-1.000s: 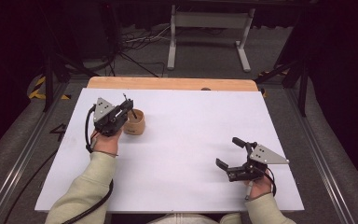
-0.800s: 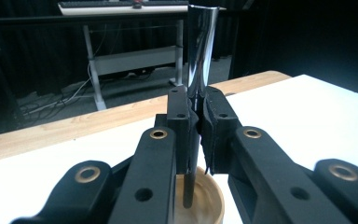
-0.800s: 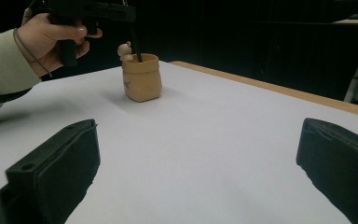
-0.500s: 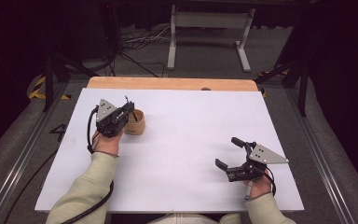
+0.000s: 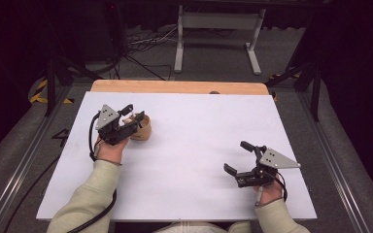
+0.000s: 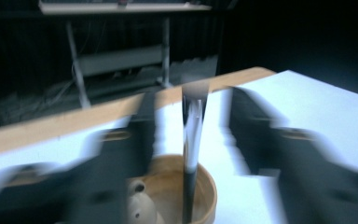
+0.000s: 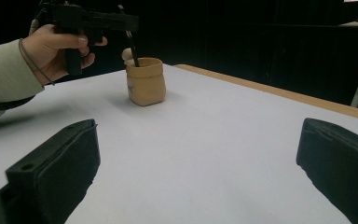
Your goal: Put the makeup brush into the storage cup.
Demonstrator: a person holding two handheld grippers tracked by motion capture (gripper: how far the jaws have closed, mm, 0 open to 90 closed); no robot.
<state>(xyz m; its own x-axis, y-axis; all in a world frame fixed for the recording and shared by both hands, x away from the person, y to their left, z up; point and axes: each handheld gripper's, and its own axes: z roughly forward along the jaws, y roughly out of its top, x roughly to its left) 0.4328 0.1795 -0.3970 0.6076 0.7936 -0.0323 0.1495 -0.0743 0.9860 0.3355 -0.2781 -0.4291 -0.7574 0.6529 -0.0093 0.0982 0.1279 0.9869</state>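
Observation:
A small tan cup stands on the white tabletop at the left. In it stands a thin dark stick, next to a pale rounded piece. My left gripper hovers just over the cup. Its jaws have just been opening and show blurred on either side of the stick, apart from it. From the right gripper view, the cup and stick sit under the left gripper. My right gripper rests low at the right, open and holding nothing.
A wooden strip runs along the table's far edge. Beyond it stand a metal frame and floor cables. Metal rails flank the table on both sides. White surface lies open between the two hands.
The left gripper's jaws have spread apart over the cup, letting go of the stick. Both hands have stayed where they were.

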